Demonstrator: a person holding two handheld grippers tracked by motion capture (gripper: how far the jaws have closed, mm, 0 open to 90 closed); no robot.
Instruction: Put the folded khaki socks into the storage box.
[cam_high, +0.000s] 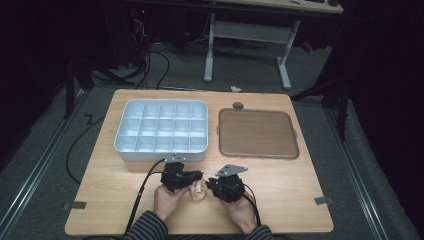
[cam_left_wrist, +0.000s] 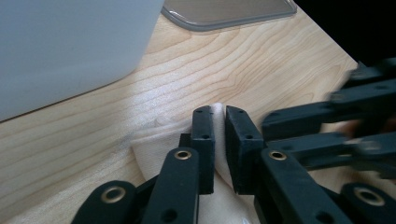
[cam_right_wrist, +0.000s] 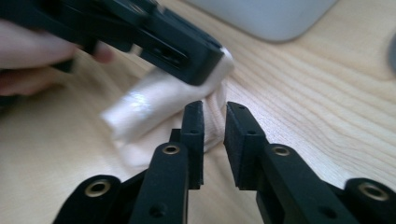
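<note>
My wooden table (cam_high: 280, 200) stands on grey carpet (cam_high: 60, 150); a white-legged desk (cam_high: 250, 35) fills the top centre, cables (cam_high: 150, 60) upper left, darkness around.

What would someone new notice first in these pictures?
Probably the two black grippers meeting at the table's near edge over a small cream cloth: the left gripper has its jaws pinched on a fold of it, the right gripper has an edge between its jaws. Behind stand a white compartment tray and a brown lid, side by side.
</note>
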